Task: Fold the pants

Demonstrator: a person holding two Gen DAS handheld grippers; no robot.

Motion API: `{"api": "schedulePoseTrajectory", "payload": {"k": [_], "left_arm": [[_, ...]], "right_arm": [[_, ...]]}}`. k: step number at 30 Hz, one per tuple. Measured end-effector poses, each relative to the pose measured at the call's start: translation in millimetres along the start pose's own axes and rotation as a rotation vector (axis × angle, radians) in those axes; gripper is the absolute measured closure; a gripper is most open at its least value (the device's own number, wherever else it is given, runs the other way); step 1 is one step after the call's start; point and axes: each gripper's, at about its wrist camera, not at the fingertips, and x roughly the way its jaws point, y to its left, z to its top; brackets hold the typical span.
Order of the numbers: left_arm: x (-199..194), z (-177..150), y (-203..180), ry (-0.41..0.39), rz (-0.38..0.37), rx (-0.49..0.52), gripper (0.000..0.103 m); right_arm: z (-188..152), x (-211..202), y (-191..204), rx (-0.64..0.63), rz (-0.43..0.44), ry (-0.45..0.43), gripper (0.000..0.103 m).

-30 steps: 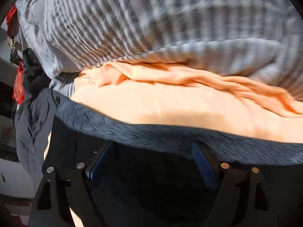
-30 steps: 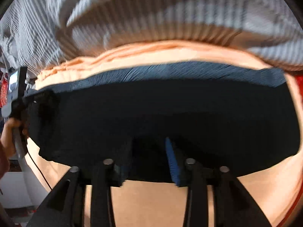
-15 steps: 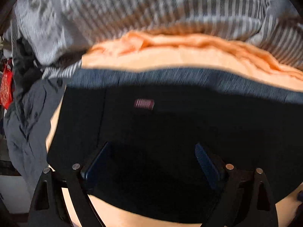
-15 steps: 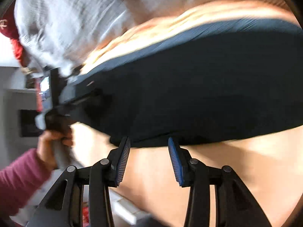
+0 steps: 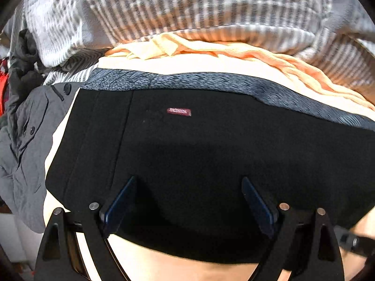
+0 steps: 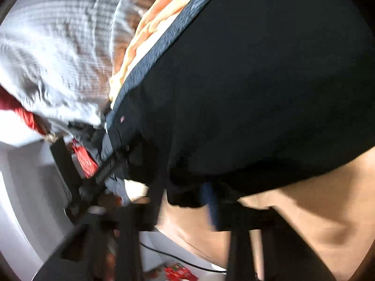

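Note:
The black pants lie folded on a peach sheet, with a grey-blue waistband along the far edge and a small red label. My left gripper is open above the near part of the pants, with nothing between its blue pads. In the right wrist view the pants fill the upper right. My right gripper is blurred at the pants' near edge; I cannot tell how its jaws stand.
A grey-and-white striped blanket is heaped behind the pants. A grey jacket lies at the left. The other gripper shows at the pants' left end, with red cloth nearby.
The left gripper has drawn back, so more of the pants shows. The right gripper let go of the pants' edge, then swung and tilted left, low at the near edge.

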Motion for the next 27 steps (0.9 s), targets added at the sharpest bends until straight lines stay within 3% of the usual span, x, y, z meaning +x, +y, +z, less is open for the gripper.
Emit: {"api": "schedulePoseTrajectory", "payload": {"k": [4,8,11,15,19,22,23,24,25,27], "left_arm": [[-16,-9,-15,-0.037,-0.007,0.065,0.011],[-24,-19,-40,-0.044,-0.025,0.141,0.011],[-27,-31,-66,-0.04,-0.029,0.2,0.011],[-26,-40,-83,-0.011,-0.03,0.211,0.012],[-30,-34,-88,-0.021,-0.061,0.134,0.012],[-13,-44,-95,0.033,-0.034,0.149,0.012],[-4,-54,-96,0.062,-0.008,0.167,0.011],[-2,-61,-96,0.045,-0.005,0.177,0.011],[-7,-66,-96,0.001,-0.002,0.193,0.011],[-9,-69,-98,0.004,0.007,0.21,0.011]], "right_arm": [[-23,0,-6,-0.029,-0.035,0.031,0.099],[-42,0,-29,0.035,-0.048,0.069,0.102],[-48,-17,-23,-0.052,-0.088,0.078,0.098],[-34,-55,-10,-0.185,-0.245,-0.013,0.087],[4,-91,3,-0.286,-0.388,-0.164,0.086],[26,-92,-6,-0.28,-0.473,-0.171,0.088],[28,-89,-16,-0.267,-0.497,-0.148,0.093],[26,-92,-22,-0.259,-0.476,-0.155,0.099],[23,-97,-26,-0.246,-0.449,-0.16,0.1],[18,-101,-27,-0.242,-0.436,-0.146,0.1]]}}
